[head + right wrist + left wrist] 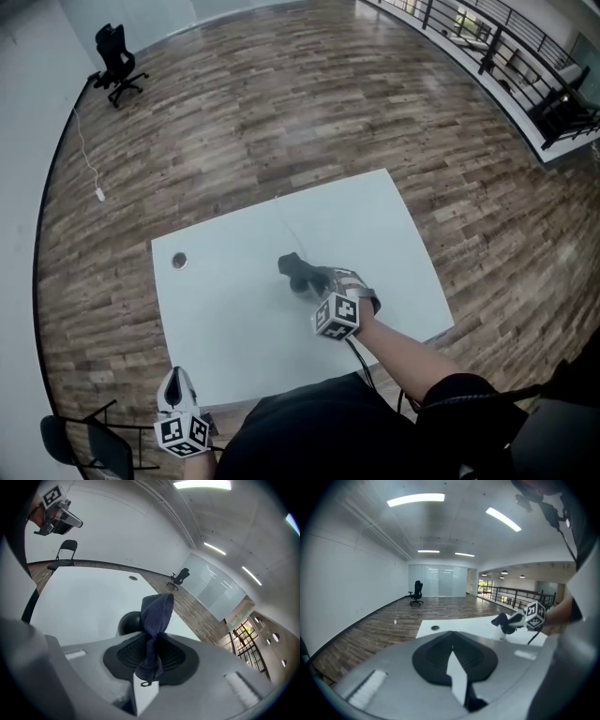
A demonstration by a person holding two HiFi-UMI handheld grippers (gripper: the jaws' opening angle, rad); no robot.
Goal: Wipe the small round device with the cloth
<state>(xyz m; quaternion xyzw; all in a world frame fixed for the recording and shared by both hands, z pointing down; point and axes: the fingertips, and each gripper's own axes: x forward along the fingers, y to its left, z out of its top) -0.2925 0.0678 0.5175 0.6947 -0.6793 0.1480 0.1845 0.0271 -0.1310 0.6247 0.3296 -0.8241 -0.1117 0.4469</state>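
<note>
Jaws of the right gripper (150, 641) are pinching the dark blue cloth (157, 609), and it stands bunched up out of them with its top folded over. Just past the cloth sits the device (127, 622), a dark round thing on the white table (84, 602). From the head view it's about mid-table, right at the gripper's front. The cloth is over it there, but touching or not, I can't tell. Over to the left gripper (452, 644): jaws pressed together with nothing between them, held by the table's near left corner, well apart from the device. A round hole (179, 261) shows near the table's far left corner. Wooden floor (281, 112) lies all round, with an office chair (117, 61) far off by the wall.
</note>
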